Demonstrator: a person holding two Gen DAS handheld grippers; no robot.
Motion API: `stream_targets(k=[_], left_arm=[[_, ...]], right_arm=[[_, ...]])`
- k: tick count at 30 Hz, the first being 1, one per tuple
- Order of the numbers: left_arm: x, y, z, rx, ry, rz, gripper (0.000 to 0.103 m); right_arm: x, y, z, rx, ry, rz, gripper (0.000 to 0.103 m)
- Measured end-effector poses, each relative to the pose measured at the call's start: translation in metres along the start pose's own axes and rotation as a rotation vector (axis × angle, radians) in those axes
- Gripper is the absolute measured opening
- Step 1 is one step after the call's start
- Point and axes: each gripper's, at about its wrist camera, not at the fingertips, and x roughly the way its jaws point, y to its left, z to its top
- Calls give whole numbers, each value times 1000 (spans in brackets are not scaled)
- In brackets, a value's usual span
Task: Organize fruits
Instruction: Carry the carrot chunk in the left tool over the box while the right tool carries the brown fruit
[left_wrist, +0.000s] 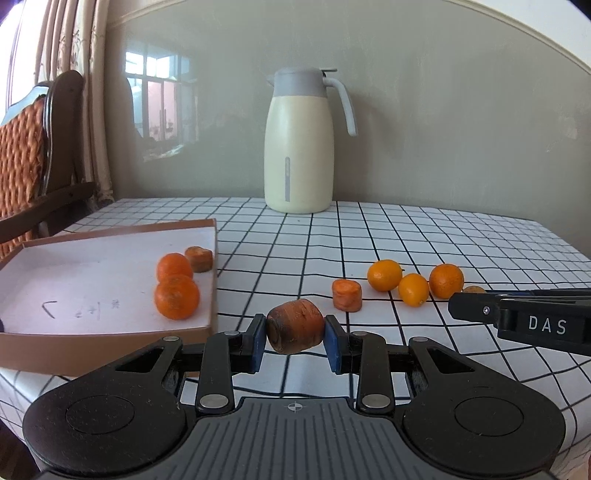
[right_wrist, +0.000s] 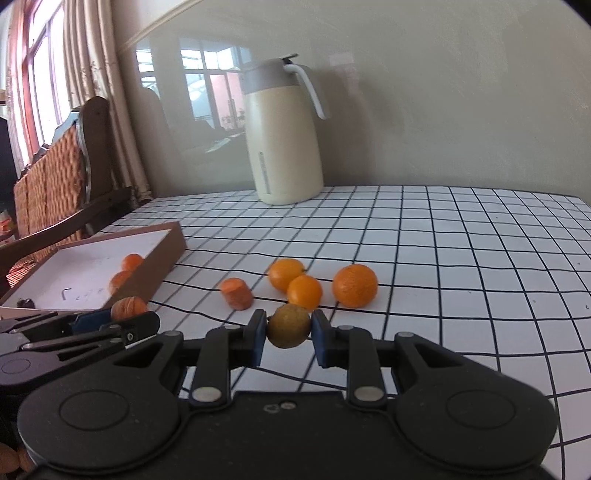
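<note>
My left gripper (left_wrist: 295, 334) is shut on a brownish carrot chunk (left_wrist: 294, 325), held above the checked cloth just right of the cardboard tray (left_wrist: 92, 280). Inside the tray lie two tangerines (left_wrist: 176, 295) and a carrot piece (left_wrist: 198, 258). My right gripper (right_wrist: 289, 334) is shut on a small yellow-brown round fruit (right_wrist: 289, 325), lifted in front of the loose pile. On the cloth sit another carrot piece (right_wrist: 237, 293), two small yellow-orange fruits (right_wrist: 295, 282) and a tangerine (right_wrist: 355, 285). The right gripper (left_wrist: 524, 321) enters the left wrist view from the right.
A cream thermos jug (left_wrist: 299, 144) with a grey lid stands at the back of the table against the wall. A wooden chair (left_wrist: 33, 162) with a woven cushion is off the table's left side, by curtains. The checked tablecloth (right_wrist: 461, 258) stretches to the right.
</note>
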Motion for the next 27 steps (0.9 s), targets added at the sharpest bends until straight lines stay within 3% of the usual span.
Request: stream_targets(k=[12, 27], left_arm=[[-35, 35, 2, -8, -58, 32, 33], [-52, 84, 4, -90, -111, 122, 33]], right_arm=[[-4, 40, 5, -58, -40, 95, 17], [-2, 83, 16, -95, -122, 178, 17]])
